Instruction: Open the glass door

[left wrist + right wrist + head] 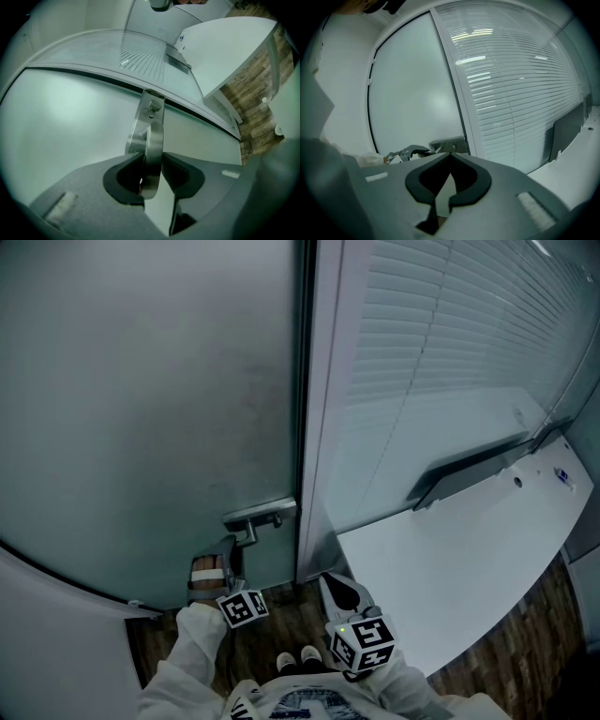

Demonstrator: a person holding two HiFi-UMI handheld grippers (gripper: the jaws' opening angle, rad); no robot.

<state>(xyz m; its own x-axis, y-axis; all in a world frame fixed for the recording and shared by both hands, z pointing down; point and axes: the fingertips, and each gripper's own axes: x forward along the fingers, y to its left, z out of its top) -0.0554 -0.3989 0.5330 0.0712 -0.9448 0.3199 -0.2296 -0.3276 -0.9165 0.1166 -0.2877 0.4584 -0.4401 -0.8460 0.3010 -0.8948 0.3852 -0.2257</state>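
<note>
2 grippers show in the head view, each with 1 marker cube, above a dark wood-patterned floor [267, 634] in a pale office room. 1 frosted glass door [150, 409], smooth and matte, fills the left side, and its edge lies along a white metal frame [319, 427]. Right of the frame, horizontal slatted blinds [450, 334] hang behind 1 glass partition, and 1 plain white desk top [469, 540] juts out below them. The left gripper [228, 554] reaches up to the door's brushed steel lever handle [258, 517], while the right gripper [339, 589] hangs lower, beside the frame and apart from the door. 2 shoe tips [300, 660] peek out between the white sleeves. In the left gripper view, the left gripper [151, 157] has its 2 dark jaws clamped on the flat, round-ended lever handle [151, 136], 1 jaw on each face of it; the frosted glass [70, 122] spreads behind, with the desk top [225, 51] and floor planks [248, 93] to the right. In the right gripper view, the right gripper [450, 154] has its jaw tips meeting with nothing held; beyond stand the door [412, 84], the blinds [520, 79] and the handle's square steel plate [447, 143].
</note>
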